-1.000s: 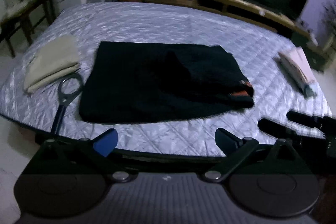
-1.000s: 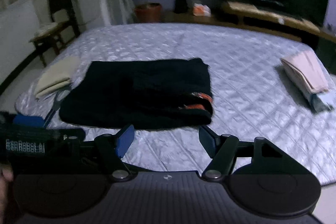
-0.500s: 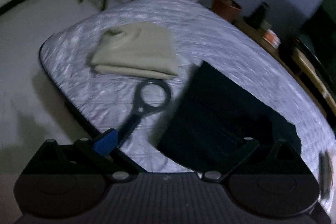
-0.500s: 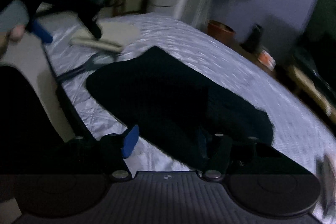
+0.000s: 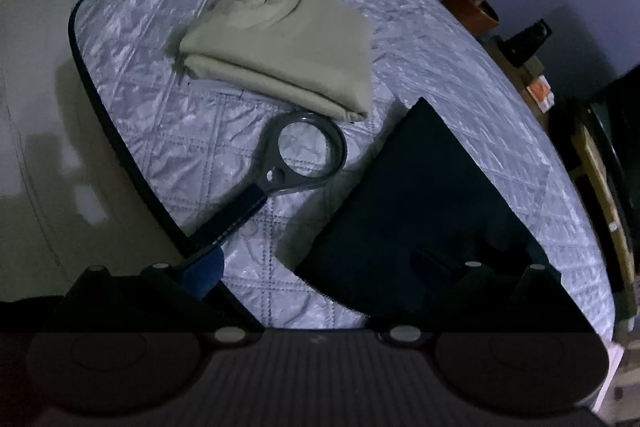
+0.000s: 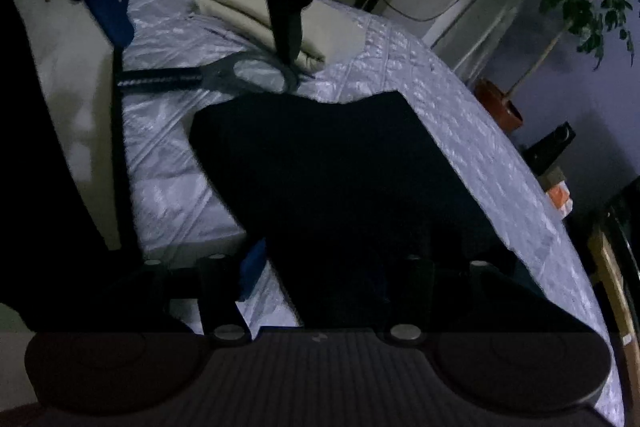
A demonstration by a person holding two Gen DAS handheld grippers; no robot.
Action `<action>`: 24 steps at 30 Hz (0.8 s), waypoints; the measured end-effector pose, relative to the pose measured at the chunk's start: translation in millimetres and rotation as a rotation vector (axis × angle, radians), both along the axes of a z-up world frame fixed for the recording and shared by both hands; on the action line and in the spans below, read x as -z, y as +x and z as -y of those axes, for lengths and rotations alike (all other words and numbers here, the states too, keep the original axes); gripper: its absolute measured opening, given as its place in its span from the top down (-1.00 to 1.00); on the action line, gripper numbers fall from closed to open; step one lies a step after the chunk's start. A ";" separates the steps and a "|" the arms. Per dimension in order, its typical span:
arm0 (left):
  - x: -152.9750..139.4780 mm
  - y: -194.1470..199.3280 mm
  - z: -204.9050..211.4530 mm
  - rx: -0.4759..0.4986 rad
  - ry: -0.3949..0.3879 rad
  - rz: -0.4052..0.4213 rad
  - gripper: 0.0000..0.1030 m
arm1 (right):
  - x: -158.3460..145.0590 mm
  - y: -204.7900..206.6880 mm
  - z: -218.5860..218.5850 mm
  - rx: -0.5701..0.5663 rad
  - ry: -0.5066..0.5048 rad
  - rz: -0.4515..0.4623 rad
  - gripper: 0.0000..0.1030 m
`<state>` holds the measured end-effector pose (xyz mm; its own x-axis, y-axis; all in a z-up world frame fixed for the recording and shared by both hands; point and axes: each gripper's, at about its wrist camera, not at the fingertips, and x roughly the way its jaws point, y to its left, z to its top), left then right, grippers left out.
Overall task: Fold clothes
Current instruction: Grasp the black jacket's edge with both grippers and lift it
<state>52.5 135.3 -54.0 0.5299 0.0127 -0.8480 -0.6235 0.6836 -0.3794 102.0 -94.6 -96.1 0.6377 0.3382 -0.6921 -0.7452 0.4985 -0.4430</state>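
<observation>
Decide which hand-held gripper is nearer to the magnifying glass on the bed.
Left. The left hand-held gripper hangs right over the magnifying glass, one finger above its lens. The right hand-held gripper is farther back, over the black garment.

Dim, bluish light; sheen on quilted bedspread (image 5: 168, 131). Black garment (image 6: 340, 179) loses detail. Fisheye bends edges; right view slightly smeared.

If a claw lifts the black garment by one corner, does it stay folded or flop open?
Probably flops: the black garment is soft cloth lying flat in loose layers on the quilted bed cover, so a one-corner lift would likely let them sag apart. It looks light for its area. The shiny cover may let it slide if pushed rather than bunch.
</observation>
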 end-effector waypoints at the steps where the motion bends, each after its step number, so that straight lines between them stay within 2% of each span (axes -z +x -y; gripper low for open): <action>1: 1.9 0.0 -1.7 -0.011 -0.013 0.001 -0.92 | 0.7 1.5 -3.0 -0.002 -0.002 0.009 -0.22; 4: 7.7 0.1 -6.7 -0.044 -0.050 0.002 -0.92 | 2.7 0.4 -8.9 -0.004 -0.007 0.033 -0.24; 7: 13.5 0.2 -11.7 -0.077 -0.088 0.004 -0.92 | 7.3 -7.4 -8.3 -0.031 -0.025 0.102 -0.26; 8: 15.5 0.2 -13.4 -0.088 -0.101 0.004 -0.92 | 8.0 -7.8 -7.7 -0.042 -0.019 0.106 -0.11; 9: 17.4 0.3 -15.1 -0.099 -0.114 0.005 -0.92 | 6.1 -5.7 -5.2 -0.033 0.004 0.089 0.07; 10: 19.3 0.3 -16.7 -0.110 -0.126 0.005 -0.92 | 3.4 -2.8 -2.1 -0.018 0.031 0.067 0.36; 13: 20.3 2.6 -15.2 -0.099 -0.140 0.011 -0.92 | -4.7 5.9 7.2 0.030 0.113 -0.001 0.45; 16: 20.3 10.0 -14.0 -0.064 -0.145 0.012 -0.92 | -12.8 14.5 16.5 0.077 0.195 -0.069 0.64; 24: 30.7 26.3 -10.7 -0.057 -0.230 0.027 -0.95 | -33.1 35.4 39.9 0.192 0.398 -0.235 0.69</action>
<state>78.8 146.0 -84.7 0.5561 -0.1489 -0.8177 -0.6462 0.5413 -0.5380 137.5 -134.5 -63.0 0.5566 0.4970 -0.6657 -0.6800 0.7329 -0.0213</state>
